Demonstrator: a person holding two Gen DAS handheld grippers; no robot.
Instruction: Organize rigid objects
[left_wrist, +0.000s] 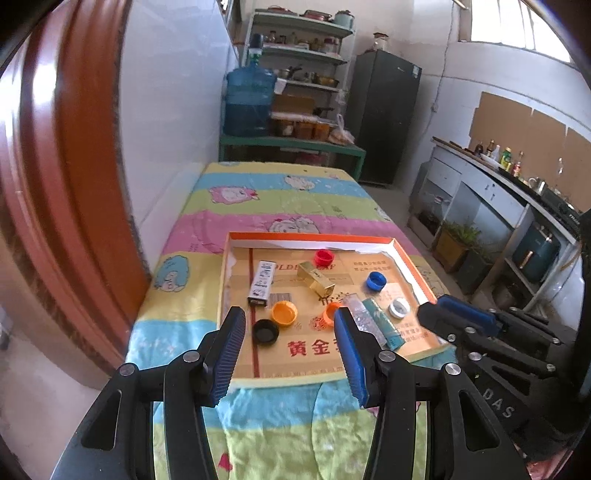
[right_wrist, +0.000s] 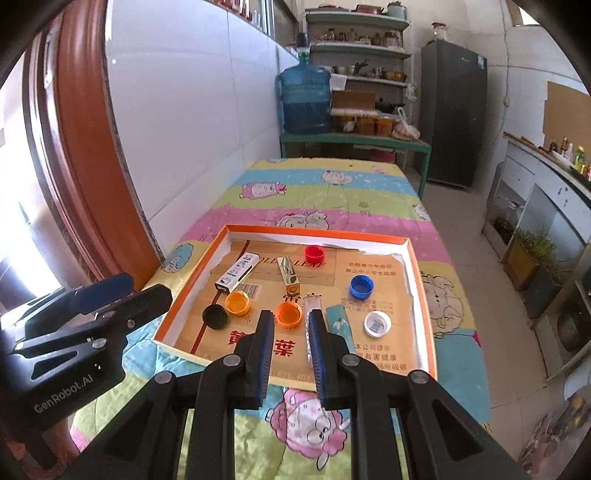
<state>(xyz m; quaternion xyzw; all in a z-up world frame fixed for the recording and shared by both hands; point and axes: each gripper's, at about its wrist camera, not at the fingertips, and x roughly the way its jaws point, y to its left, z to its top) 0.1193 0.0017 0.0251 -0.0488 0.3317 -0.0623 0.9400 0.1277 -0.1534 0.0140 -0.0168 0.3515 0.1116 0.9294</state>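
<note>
An orange-rimmed shallow box (left_wrist: 314, 236) (right_wrist: 424, 295) lies on the patterned cloth. In it are a white lighter (left_wrist: 261, 283) (right_wrist: 236, 273), a gold lighter (left_wrist: 316, 278) (right_wrist: 290, 277), a clear lighter (right_wrist: 314, 304), a teal lighter (left_wrist: 382, 321) (right_wrist: 338, 314), and red (left_wrist: 324, 256) (right_wrist: 314, 253), blue (left_wrist: 376, 281) (right_wrist: 361, 286), white (left_wrist: 399, 307) (right_wrist: 376, 324), yellow (left_wrist: 283, 313) (right_wrist: 238, 302), orange (left_wrist: 330, 311) (right_wrist: 289, 314) and black (left_wrist: 266, 331) (right_wrist: 215, 316) caps. My left gripper (left_wrist: 291, 325) is open and empty above the box's near edge. My right gripper (right_wrist: 290, 325) is partly open and empty, just short of the orange cap.
The cloth-covered table (left_wrist: 258, 199) runs along a white wall, with a red-brown door frame (left_wrist: 66, 184) at the left. A water jug (left_wrist: 249, 99) and shelves stand beyond its far end. A counter (left_wrist: 498, 192) lines the right side.
</note>
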